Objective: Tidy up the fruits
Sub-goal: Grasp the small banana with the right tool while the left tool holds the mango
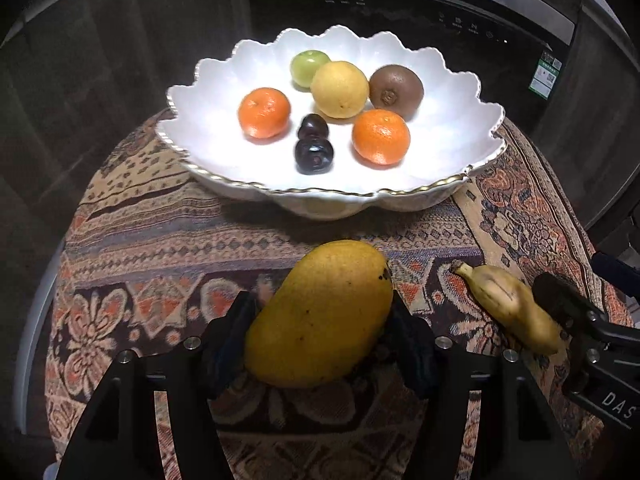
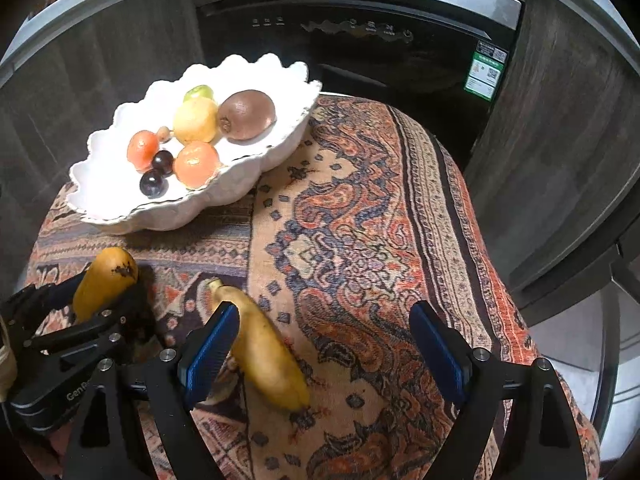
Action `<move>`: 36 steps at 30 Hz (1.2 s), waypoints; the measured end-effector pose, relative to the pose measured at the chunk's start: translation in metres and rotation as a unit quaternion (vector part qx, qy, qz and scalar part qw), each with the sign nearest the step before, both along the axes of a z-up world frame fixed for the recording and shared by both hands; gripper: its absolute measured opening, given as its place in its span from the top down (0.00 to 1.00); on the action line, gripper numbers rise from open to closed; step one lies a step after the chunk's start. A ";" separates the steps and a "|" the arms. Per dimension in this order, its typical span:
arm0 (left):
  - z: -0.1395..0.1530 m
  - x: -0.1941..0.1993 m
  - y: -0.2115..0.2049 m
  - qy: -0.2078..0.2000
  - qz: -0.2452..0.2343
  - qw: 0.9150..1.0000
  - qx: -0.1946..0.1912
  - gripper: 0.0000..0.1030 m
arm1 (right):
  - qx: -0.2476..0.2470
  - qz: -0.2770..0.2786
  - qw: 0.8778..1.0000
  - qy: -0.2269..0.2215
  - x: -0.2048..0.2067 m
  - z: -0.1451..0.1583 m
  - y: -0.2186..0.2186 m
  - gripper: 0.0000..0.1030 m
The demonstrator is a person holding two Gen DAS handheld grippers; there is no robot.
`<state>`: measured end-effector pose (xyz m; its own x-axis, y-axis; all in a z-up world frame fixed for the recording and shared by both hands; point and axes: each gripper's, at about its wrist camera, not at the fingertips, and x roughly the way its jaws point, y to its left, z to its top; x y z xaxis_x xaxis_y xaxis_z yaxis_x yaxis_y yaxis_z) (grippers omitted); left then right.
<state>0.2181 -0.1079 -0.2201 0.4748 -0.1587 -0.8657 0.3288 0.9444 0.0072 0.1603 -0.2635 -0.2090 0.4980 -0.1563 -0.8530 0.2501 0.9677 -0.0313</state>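
Left wrist view shows a surface (image 1: 160, 240) draped in a patterned cloth, and at its far side a white scalloped bowl (image 1: 460, 148) that already gathers the smaller fruit: a lemon (image 1: 339, 89), a kiwi (image 1: 396, 87), two mandarins (image 1: 381, 136), a green fruit and two dark plums. That grouping suggests the bowl is the collecting place, so the two long fruits left on the cloth are probably next.

Biggest of them, the mango (image 1: 320, 316), sits clamped between the pads of the left hand-held gripper (image 1: 320, 320); its long axis slants, the spotted tip up and to the right toward the bowl.

Beside it the banana (image 2: 260, 344) lies flat on the cloth, stem toward the bowl, its length running diagonally. The right hand-held gripper (image 2: 320, 344) is spread wide around it, left pad touching the peel, gripping nothing.
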 end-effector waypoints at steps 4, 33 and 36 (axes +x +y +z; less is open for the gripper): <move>0.003 -0.004 0.013 0.008 0.016 1.000 -0.005 0.38 | 0.008 0.014 1.000 -0.003 0.000 -0.001 0.007 0.15; 0.017 -0.011 0.024 0.016 0.041 0.999 -0.013 0.39 | 0.043 0.068 0.996 0.028 0.001 -0.019 0.022 0.69; 0.026 -0.014 0.023 0.009 0.038 0.999 -0.016 0.39 | 0.050 0.060 0.997 0.020 -0.001 -0.010 0.018 0.69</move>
<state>0.2036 -0.0851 -0.1943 0.4717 -0.1502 -0.8689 0.2553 0.9665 -0.0284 0.1590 -0.2456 -0.2195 0.4727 -0.0109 -0.8811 0.1320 0.9895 0.0585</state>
